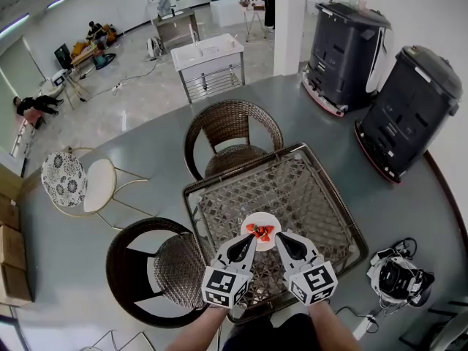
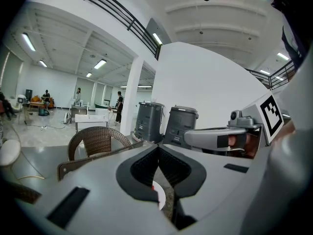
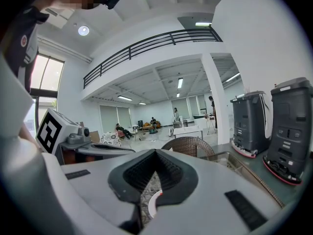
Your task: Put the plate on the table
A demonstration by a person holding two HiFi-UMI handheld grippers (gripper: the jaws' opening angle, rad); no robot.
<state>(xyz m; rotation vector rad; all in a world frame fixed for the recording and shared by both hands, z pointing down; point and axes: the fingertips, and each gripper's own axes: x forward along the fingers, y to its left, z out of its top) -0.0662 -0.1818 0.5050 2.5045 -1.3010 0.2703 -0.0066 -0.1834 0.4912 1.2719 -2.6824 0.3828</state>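
Observation:
A small white plate carrying red-orange pieces lies on the woven, glass-topped table, near its front edge. My left gripper reaches the plate's near-left rim and my right gripper its near-right rim. In the left gripper view the gripper has its jaw tips pressed together, and a sliver of plate shows beneath them. The right gripper is likewise shut, with the plate's edge and the table weave below. Nothing shows pinched between either pair of tips.
Wicker chairs stand behind the table and at its left. A white patterned chair is farther left. Two dark machines stand at the right, and a device with cables lies on the floor.

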